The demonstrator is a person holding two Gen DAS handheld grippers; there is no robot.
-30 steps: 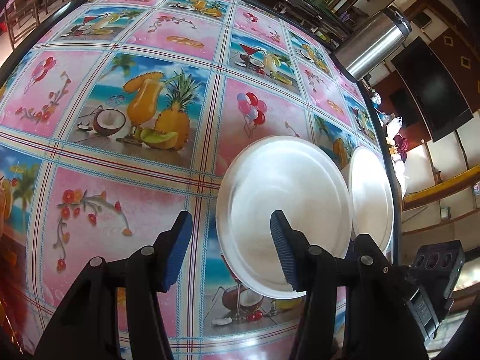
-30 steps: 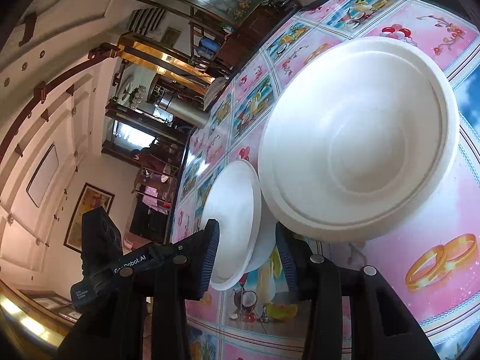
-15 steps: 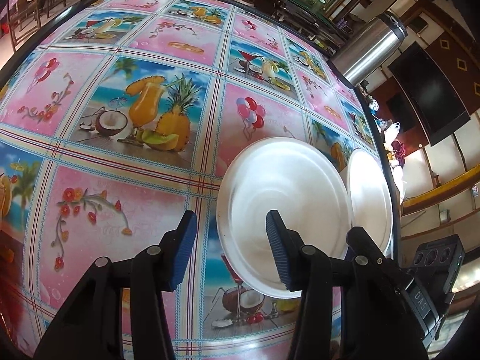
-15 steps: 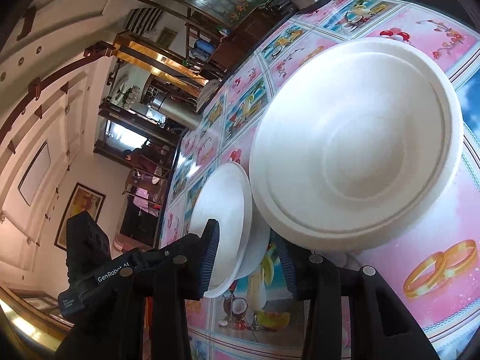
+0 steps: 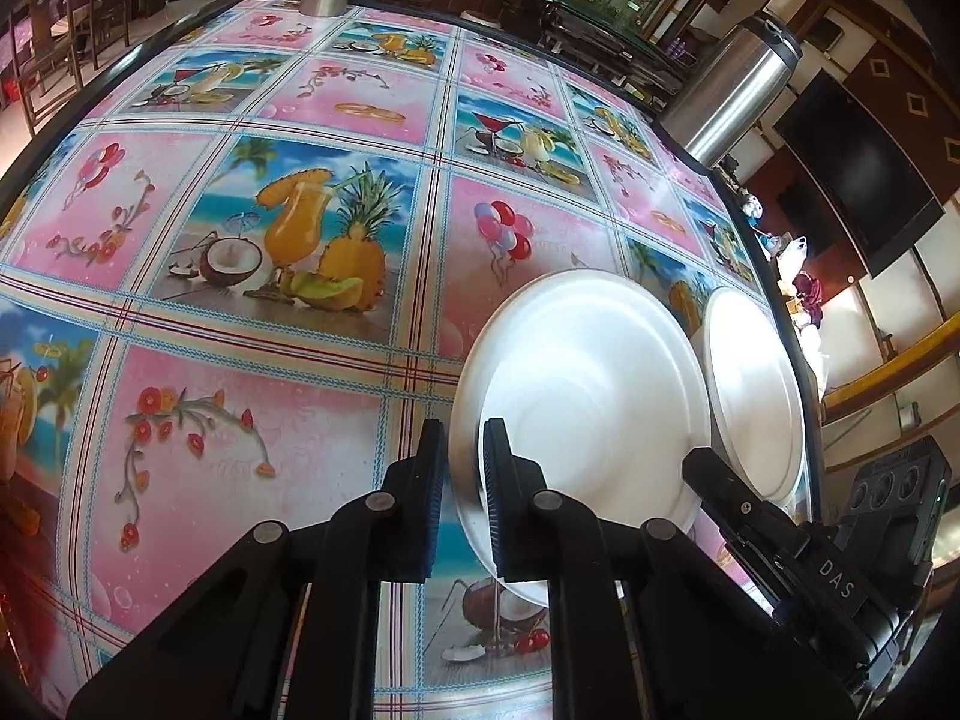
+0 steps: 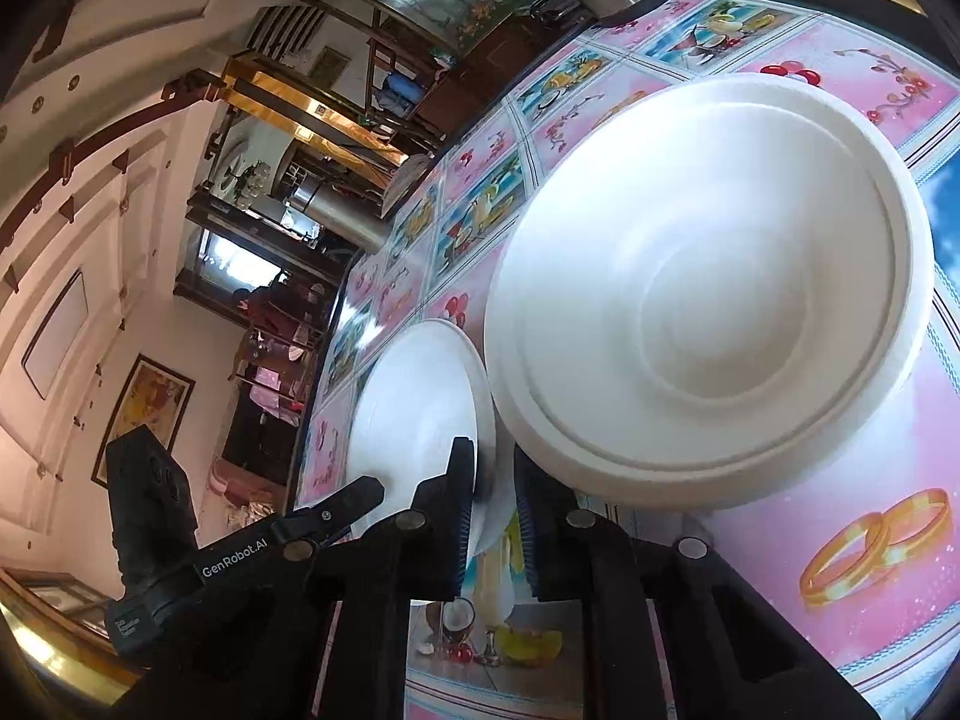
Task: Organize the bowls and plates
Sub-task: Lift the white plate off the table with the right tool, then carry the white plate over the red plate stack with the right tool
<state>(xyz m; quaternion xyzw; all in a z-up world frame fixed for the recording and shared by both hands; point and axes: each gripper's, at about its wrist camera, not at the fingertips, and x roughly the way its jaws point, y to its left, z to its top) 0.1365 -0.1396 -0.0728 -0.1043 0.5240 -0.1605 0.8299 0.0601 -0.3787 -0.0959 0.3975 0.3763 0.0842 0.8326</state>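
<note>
- Plate, white foam, tilts up off the tablecloth with its near rim pinched in the left gripper, whose jaws have just closed on it
- Right gripper has likewise just closed, clamping the same plate's opposite rim
- Bowl, white, sits just beside it
- Steel flask stands at the table's far edge

Dining hall: oilcloth table, steel urns

Dark television, cream panelled walls
</note>
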